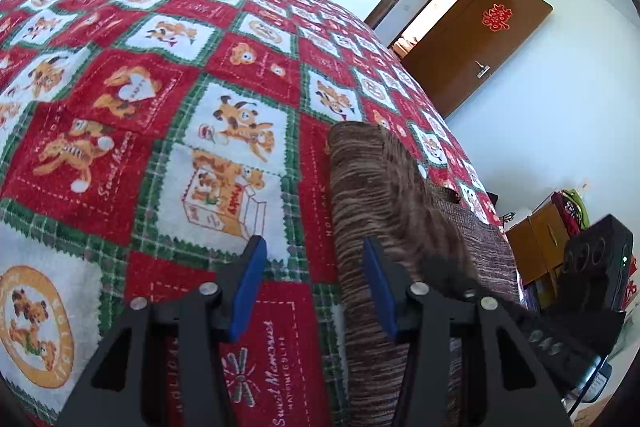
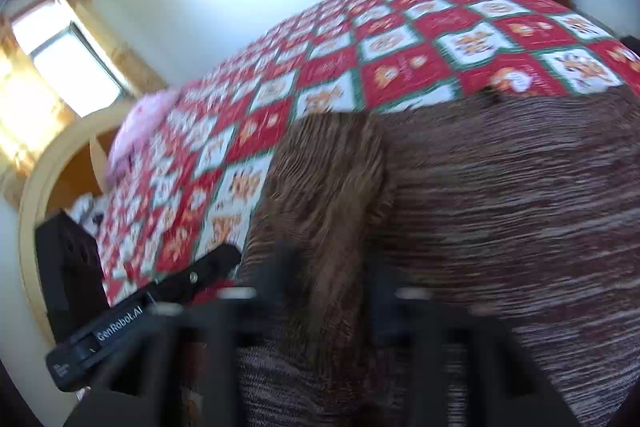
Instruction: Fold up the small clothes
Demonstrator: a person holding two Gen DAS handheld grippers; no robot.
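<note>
A brown striped knitted garment (image 1: 368, 179) lies on the bed's red, white and green cartoon blanket (image 1: 160, 107). My left gripper (image 1: 314, 287) stands open just above the blanket. Its blue pads (image 1: 248, 287) straddle the garment's left edge without pressing it. In the blurred right wrist view the garment (image 2: 520, 207) fills the right half of the picture. My right gripper (image 2: 330, 275) is shut on a raised, darker fold of it. The right gripper's black housing (image 1: 596, 259) shows at the right edge of the left wrist view.
A pink pillow (image 2: 140, 123) lies at the head of the bed by a curved headboard (image 2: 36, 187) and a bright window (image 2: 72, 67). Past the bed's far side are an open brown door (image 1: 480, 47) and a wooden cabinet (image 1: 536, 247).
</note>
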